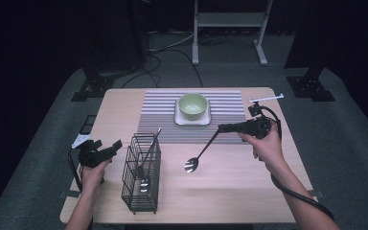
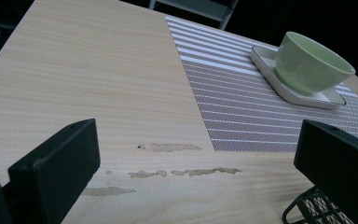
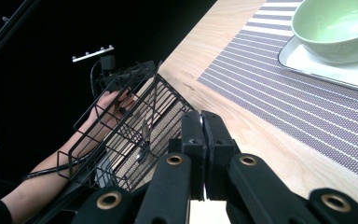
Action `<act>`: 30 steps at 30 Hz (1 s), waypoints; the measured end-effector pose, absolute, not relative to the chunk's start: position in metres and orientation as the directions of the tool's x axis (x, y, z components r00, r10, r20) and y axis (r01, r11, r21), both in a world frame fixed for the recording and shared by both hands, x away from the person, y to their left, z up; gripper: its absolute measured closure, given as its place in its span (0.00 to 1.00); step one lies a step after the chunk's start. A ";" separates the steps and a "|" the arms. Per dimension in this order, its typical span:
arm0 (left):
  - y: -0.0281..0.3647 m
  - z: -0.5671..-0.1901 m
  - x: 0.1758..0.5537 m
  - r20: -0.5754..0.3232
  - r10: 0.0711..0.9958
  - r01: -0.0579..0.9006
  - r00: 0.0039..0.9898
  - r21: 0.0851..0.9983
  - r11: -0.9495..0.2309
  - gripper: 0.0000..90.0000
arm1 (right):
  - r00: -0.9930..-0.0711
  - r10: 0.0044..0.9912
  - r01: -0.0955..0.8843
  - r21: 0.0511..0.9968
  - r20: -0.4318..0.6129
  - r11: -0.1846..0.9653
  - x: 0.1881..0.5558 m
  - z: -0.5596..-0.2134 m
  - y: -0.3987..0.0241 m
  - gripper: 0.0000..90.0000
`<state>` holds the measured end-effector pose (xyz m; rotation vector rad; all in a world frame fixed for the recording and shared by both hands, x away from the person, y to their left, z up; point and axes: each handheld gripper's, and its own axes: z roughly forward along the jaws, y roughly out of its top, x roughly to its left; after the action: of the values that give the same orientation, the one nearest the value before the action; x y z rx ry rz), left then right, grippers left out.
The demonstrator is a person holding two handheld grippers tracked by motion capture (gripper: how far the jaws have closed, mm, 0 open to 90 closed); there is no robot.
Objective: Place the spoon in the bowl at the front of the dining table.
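My right gripper is shut on the handle of a metal spoon. The spoon slopes down and left, its bowl just above the bare wood in front of the placemat. In the right gripper view the two jaws press flat together. A black wire caddy stands at the front left with a utensil leaning inside it. My left gripper rests left of the caddy, open, nothing between its fingers.
A green bowl sits on a white square plate on a striped placemat at the table's far middle. The caddy's corner lies close to my left gripper. Bare wood stretches between caddy and spoon.
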<state>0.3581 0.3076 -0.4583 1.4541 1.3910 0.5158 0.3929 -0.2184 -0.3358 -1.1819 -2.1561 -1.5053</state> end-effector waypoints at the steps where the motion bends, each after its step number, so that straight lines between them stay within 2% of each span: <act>1: 0.308 -0.458 0.358 -0.327 0.913 0.479 0.242 0.859 0.181 0.00 | -0.635 0.471 0.737 0.663 0.611 0.133 0.394 -0.336 -0.218 0.98; 30: 0.308 -0.458 0.358 -0.328 0.913 0.478 0.243 0.859 0.181 0.00 | -0.601 0.513 0.747 0.659 0.613 0.088 0.415 -0.341 -0.222 0.98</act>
<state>0.3582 0.3078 -0.4583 1.4534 1.3902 0.5158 0.4151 -0.2222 -0.3408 -1.2678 -2.1389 -1.5230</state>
